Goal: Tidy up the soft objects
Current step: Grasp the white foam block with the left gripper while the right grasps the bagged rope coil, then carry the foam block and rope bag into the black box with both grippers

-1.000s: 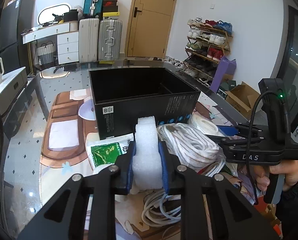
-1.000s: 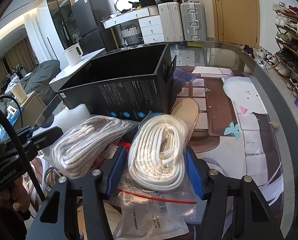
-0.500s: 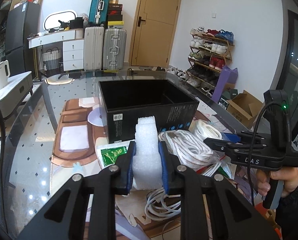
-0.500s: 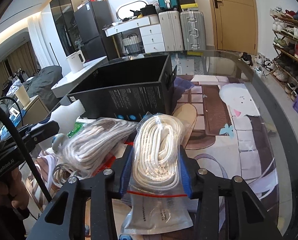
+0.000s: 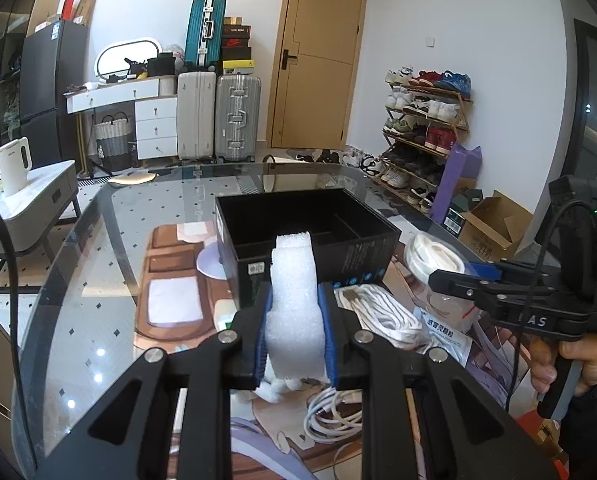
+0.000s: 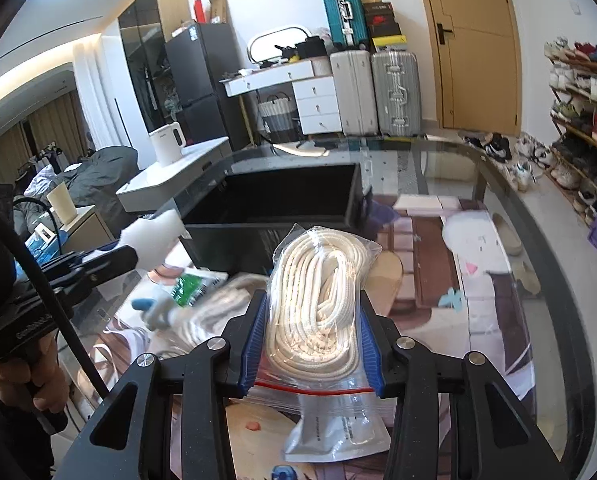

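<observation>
My left gripper [image 5: 296, 304] is shut on a white foam block [image 5: 294, 280] and holds it raised above the table, just short of the open black box [image 5: 306, 236]. My right gripper [image 6: 312, 312] is shut on a clear zip bag of coiled white rope [image 6: 318, 300], lifted off the table before the same black box [image 6: 282, 200]. The right gripper also shows in the left wrist view [image 5: 458, 276], holding the rope bag [image 5: 434, 258]. The left gripper with the foam [image 6: 154, 236] shows at left in the right wrist view.
A second bag of white rope [image 5: 378, 312], a white cable [image 5: 330, 412] and a green packet [image 6: 192, 286] lie on the glass table [image 5: 98, 280] near the box. A printed mat [image 6: 478, 280] lies under the glass. Suitcases, a shoe rack and a side table stand beyond.
Both grippers have risen with their loads. The right gripper closed on the rope bag and lifted it. The left gripper lifted the foam block higher above the pile.
</observation>
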`<state>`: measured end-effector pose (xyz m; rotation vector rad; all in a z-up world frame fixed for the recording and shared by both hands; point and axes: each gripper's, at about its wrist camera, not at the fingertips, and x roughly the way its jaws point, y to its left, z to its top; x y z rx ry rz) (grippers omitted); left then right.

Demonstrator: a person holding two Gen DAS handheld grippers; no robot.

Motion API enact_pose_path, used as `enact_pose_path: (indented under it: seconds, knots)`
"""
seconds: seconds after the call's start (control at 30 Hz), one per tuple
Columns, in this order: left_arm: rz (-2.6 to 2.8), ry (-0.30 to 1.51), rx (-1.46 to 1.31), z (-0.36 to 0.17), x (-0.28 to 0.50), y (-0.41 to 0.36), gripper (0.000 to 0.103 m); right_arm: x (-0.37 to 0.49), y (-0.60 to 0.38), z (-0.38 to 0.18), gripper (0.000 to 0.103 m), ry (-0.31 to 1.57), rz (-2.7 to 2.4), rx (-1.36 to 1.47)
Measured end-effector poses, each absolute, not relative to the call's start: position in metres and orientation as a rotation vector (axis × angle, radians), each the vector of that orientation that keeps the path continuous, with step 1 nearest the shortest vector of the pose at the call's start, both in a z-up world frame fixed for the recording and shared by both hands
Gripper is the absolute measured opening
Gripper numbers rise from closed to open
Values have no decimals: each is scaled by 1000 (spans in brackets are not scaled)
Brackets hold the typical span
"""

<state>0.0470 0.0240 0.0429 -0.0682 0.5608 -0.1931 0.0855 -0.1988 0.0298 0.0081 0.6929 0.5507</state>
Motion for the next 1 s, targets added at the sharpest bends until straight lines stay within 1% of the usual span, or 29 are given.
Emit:
enact_pose_path:
  seconds: [0.27,0.7,1.0]
  knots:
    - [-162,534,-65,50,55,28,20,87,-186,59,42,641,594,-28]
    - [-127,509,-31,64,74,31,20,112,-165,76,42,618,647,-66]
    - [-120,509,-33,64,95,32,20,138,-162,81,42,628,680,-56]
